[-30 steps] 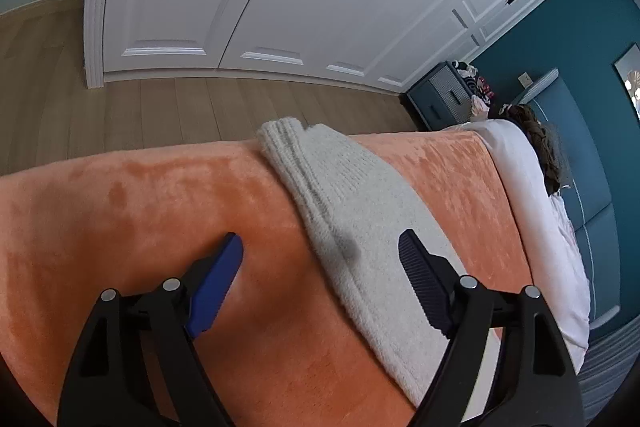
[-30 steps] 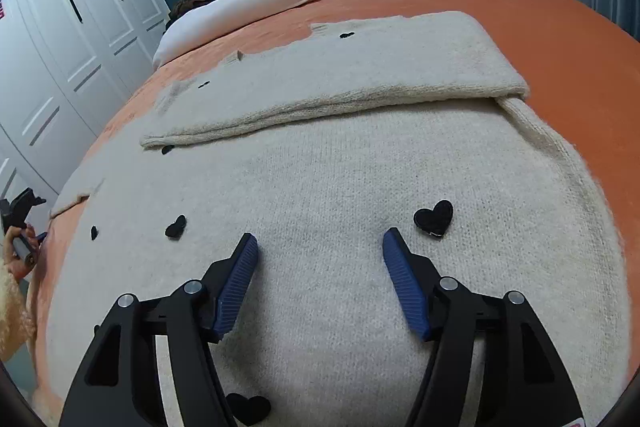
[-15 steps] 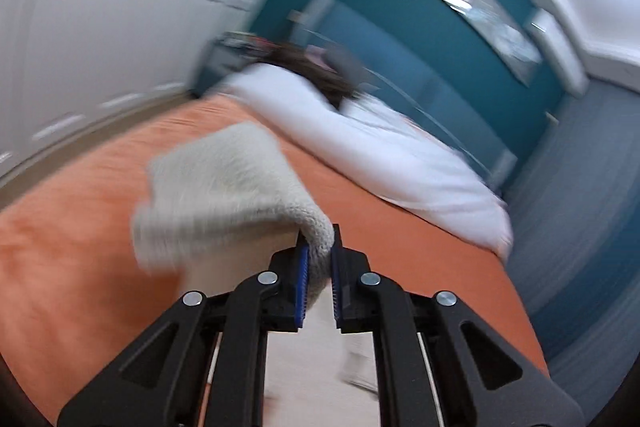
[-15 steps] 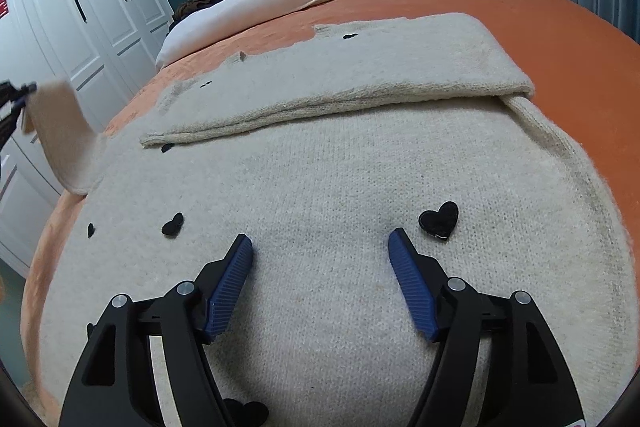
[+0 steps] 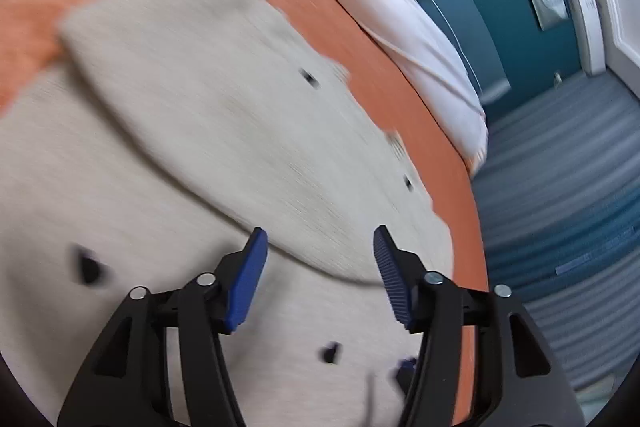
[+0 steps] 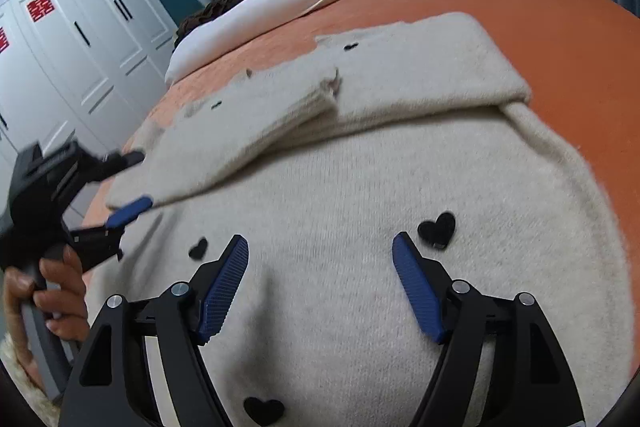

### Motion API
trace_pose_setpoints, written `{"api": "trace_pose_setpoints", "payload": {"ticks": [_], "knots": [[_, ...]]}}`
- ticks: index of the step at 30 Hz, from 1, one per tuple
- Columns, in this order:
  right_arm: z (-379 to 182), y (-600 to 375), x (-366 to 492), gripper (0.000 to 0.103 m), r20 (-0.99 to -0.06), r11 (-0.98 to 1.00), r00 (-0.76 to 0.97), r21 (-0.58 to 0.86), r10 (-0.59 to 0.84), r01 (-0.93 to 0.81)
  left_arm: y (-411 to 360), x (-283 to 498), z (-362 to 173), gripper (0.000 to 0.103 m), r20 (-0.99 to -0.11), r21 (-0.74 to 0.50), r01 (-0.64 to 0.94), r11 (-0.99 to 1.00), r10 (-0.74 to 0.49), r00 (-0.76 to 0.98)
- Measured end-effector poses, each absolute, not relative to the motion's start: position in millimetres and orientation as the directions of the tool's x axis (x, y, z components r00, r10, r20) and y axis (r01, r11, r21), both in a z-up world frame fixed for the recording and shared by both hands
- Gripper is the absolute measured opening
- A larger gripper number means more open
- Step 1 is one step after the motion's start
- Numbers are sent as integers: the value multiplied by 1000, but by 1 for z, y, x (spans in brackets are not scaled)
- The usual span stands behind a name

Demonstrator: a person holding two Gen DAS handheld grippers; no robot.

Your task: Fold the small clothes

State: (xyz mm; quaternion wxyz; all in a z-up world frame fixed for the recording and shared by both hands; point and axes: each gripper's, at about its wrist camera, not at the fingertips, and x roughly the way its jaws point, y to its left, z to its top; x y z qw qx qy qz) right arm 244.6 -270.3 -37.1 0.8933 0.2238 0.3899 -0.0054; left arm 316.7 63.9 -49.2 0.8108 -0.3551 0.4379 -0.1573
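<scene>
Left sleeve (image 6: 240, 131) now lies folded across the sweater (image 6: 360, 227) body — left gripper (image 5: 316, 275) releases it, jaws opening, nothing between them.

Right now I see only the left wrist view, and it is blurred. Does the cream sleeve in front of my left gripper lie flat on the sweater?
Observer: Yes. In the right wrist view the sleeve lies flat across the sweater, and its ribbed cuff rests on top of the other sleeve.
Operator: Is that other sleeve folded in properly?
Observer: It turns inward at the far shoulder and runs straight across the top of the sweater.
Operator: Where is the right gripper?
Observer: The right gripper hovers over the sweater's body. Its jaws are opening and grip nothing, with black heart patches on either side.
</scene>
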Motion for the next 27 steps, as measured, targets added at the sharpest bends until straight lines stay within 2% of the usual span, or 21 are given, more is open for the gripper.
{"api": "trace_pose_setpoints", "payload": {"ticks": [3, 6, 9, 11, 12, 13, 14, 18, 20, 21, 24, 25, 27], "knots": [[-15, -280, 265, 74, -661, 876, 732, 439, 165, 199, 119, 330, -45, 61, -632, -677, -147, 721, -467, 619], [-18, -285, 310, 74, -693, 843, 689, 486, 211, 230, 166, 341, -55, 61, -637, -718, -268, 643, -450, 626], [-28, -279, 348, 71, -748, 865, 643, 423, 166, 268, 184, 342, -63, 61, -615, -756, -336, 562, -435, 657], [-31, -269, 366, 45, -768, 891, 626, 372, 137, 262, 189, 346, -66, 56, -607, -769, -352, 534, -437, 664], [-30, -265, 375, 11, -781, 906, 612, 342, 128, 247, 192, 351, -68, 39, -600, -777, -348, 525, -449, 662], [-26, -262, 382, 11, -784, 915, 605, 335, 139, 225, 188, 358, -67, 11, -593, -782, -335, 525, -461, 660], [-10, -261, 384, 10, -753, 914, 641, 350, 145, 204, 184, 362, -63, 5, -589, -784, -325, 529, -465, 661], [72, -279, 368, 9, -557, 911, 818, 398, 143, 112, 182, 364, -24, 7, -516, -787, -231, 572, -405, 755], [80, -300, 361, 9, -520, 917, 848, 378, 99, 125, 171, 368, -23, 7, -519, -761, -187, 621, -411, 750], [69, -307, 367, 9, -559, 927, 827, 340, 64, 158, 162, 372, -29, 7, -548, -731, -183, 657, -405, 732], [-23, -337, 397, 9, -797, 911, 603, 280, 45, 303, 134, 376, -61, 7, -651, -636, -207, 743, -373, 661], [-40, -344, 395, 8, -818, 895, 572, 295, 55, 334, 130, 373, -67, 6, -661, -630, -213, 747, -372, 652], [-30, -353, 380, 8, -743, 853, 662, 407, 101, 327, 129, 368, -75, 7, -659, -627, -216, 748, -362, 659]]}}
